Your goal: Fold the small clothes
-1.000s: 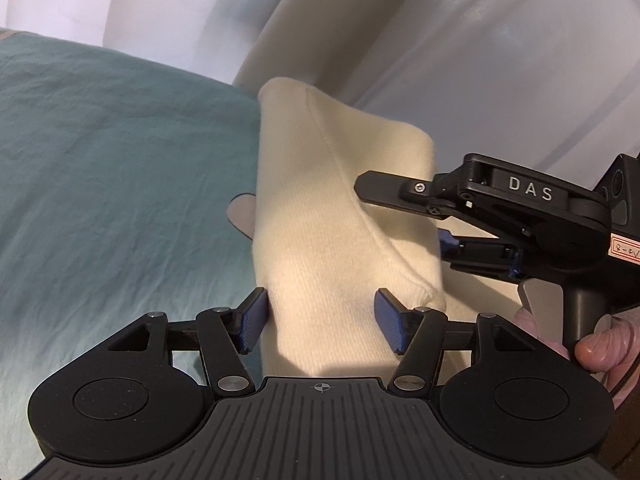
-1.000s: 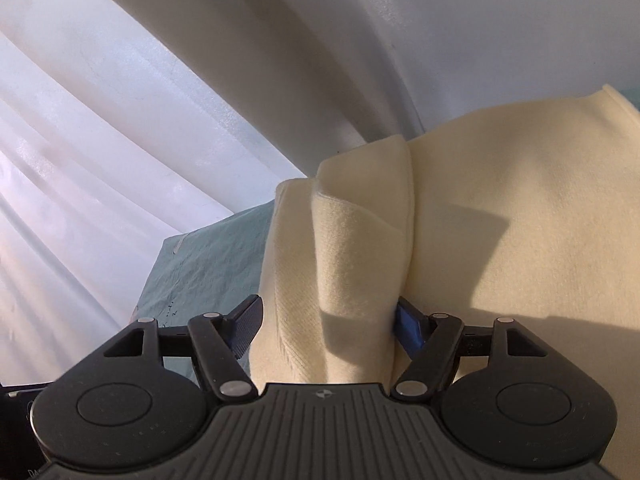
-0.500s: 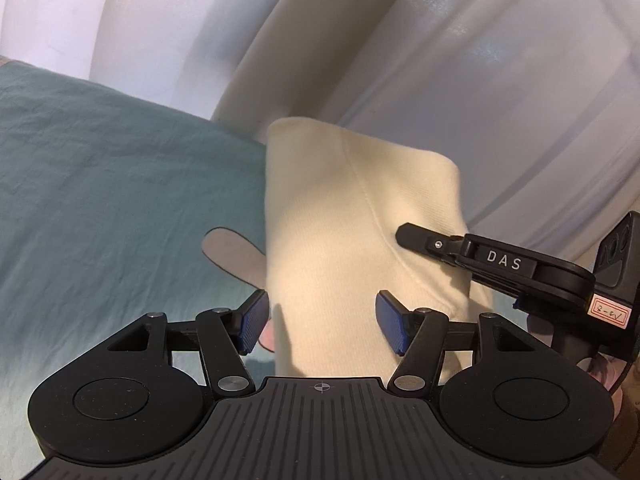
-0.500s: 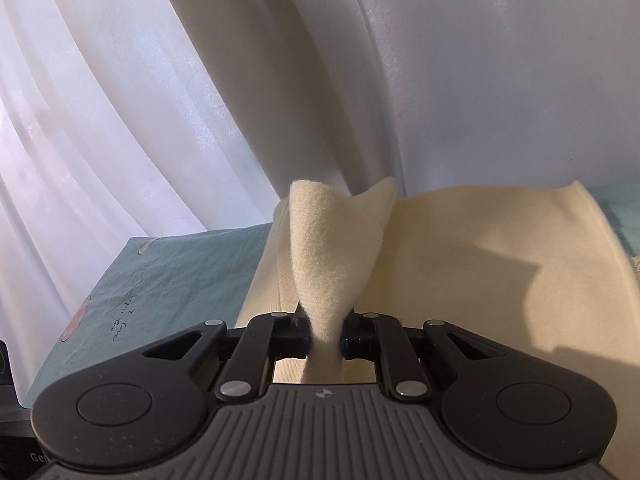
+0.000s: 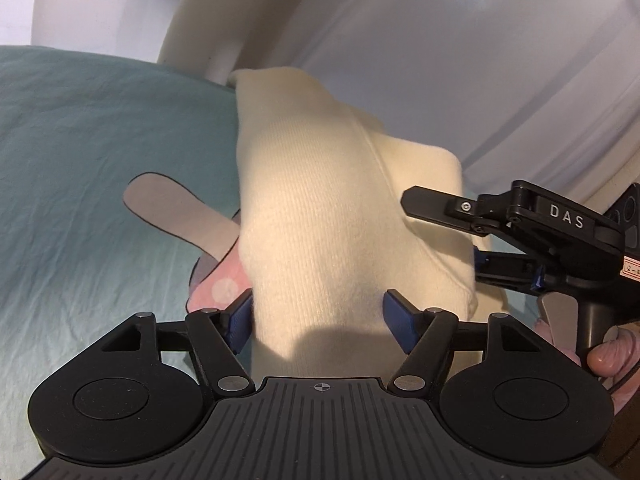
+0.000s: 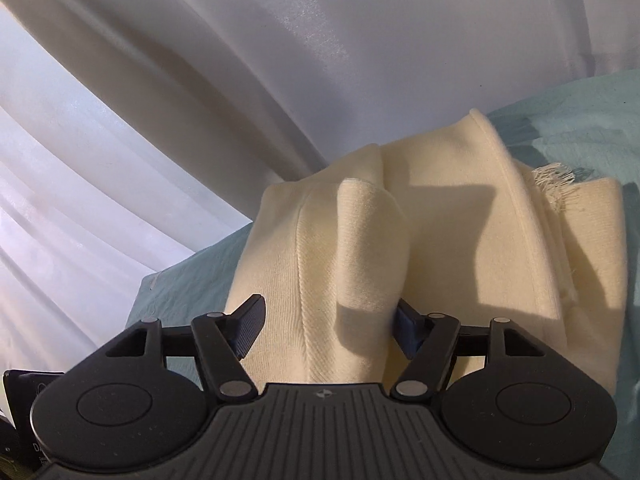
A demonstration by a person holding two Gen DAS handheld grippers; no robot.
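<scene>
Cream garment (image 6: 360, 248) freed; right tool (image 6: 330, 324) reopening.

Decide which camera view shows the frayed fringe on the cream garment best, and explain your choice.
The right wrist view shows it best: the frayed fringe sticks out at the far right edge of the cream garment, lit and unobstructed. The left wrist view shows only smooth knit folds and no fringe at all.

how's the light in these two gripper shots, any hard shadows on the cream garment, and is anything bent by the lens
Left wrist view: warm side light on the cream knit garment, a soft dark shadow at its near end, and the curtain folds bowed by the fisheye. Right wrist view: a hard, sharp-edged shadow falls across the garment's right half, the curtain folds curve strongly, and the focus is crisp.
</scene>
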